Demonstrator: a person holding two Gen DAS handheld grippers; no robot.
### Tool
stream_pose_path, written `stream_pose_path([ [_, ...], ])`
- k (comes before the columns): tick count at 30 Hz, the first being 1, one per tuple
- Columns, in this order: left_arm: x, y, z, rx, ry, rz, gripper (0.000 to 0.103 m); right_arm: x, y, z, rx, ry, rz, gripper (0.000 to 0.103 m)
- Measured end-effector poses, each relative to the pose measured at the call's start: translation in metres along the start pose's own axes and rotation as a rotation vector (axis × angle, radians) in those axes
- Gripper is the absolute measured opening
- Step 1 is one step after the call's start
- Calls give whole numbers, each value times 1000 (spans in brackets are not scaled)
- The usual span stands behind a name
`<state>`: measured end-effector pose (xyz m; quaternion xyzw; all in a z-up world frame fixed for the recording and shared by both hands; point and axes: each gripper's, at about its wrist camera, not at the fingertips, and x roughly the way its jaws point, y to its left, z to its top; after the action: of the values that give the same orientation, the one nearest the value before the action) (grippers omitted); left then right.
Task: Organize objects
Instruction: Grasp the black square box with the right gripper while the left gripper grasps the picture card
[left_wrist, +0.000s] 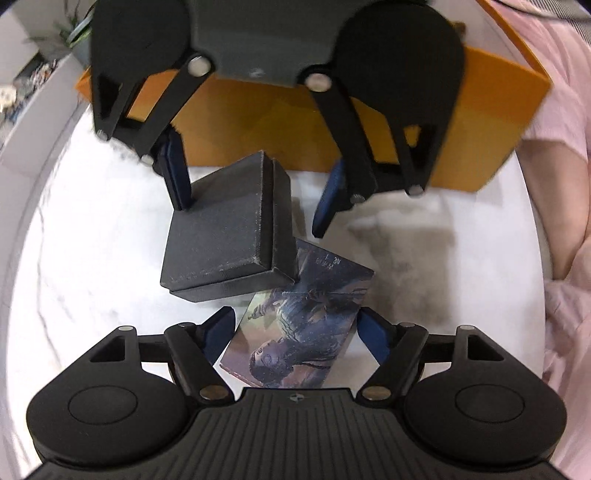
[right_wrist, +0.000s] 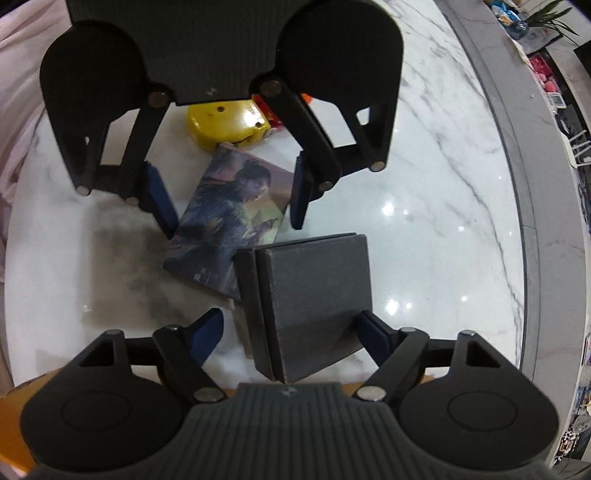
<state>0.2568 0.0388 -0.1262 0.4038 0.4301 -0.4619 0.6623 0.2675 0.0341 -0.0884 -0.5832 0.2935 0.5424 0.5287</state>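
Note:
A black lidded box (left_wrist: 225, 229) lies on the white marble table, overlapping a flat picture card box (left_wrist: 295, 325). My left gripper (left_wrist: 295, 332) is open with its fingers on either side of the picture box's near end. My right gripper (left_wrist: 251, 192) faces it from across, open, one fingertip (left_wrist: 177, 177) touching the black box's top. In the right wrist view the black box (right_wrist: 314, 299) sits between my right gripper's (right_wrist: 291, 332) open fingers, the picture box (right_wrist: 229, 218) lies beyond, and the left gripper (right_wrist: 232, 199) straddles its far end.
An orange box (left_wrist: 480, 122) stands at the table's far side in the left wrist view. A yellow round object (right_wrist: 221, 122) and a red item (right_wrist: 266, 110) lie behind the left gripper. A person in pink (left_wrist: 561, 184) is at the right. The table edge (right_wrist: 509, 184) curves right.

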Motion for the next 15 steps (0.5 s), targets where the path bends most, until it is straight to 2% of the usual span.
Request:
stream_pose_path([
  [4, 2, 0, -3, -91, -14, -39, 85, 0, -2, 0, 10, -3, -18, 76],
  [6, 2, -2, -3, -140, -12, -43, 81, 0, -2, -1, 5, 2, -49, 68],
  [7, 2, -4, -4, -168, -7, -33, 81, -1, -4, 0, 19, 1, -45, 66],
  [11, 0, -14, -7, -282, 2, 10, 81, -14, -10, 3, 61, -27, -52, 51],
  [15, -2, -21, -10, -452, 21, 64, 80, -27, -17, 6, 123, -50, -54, 40],
])
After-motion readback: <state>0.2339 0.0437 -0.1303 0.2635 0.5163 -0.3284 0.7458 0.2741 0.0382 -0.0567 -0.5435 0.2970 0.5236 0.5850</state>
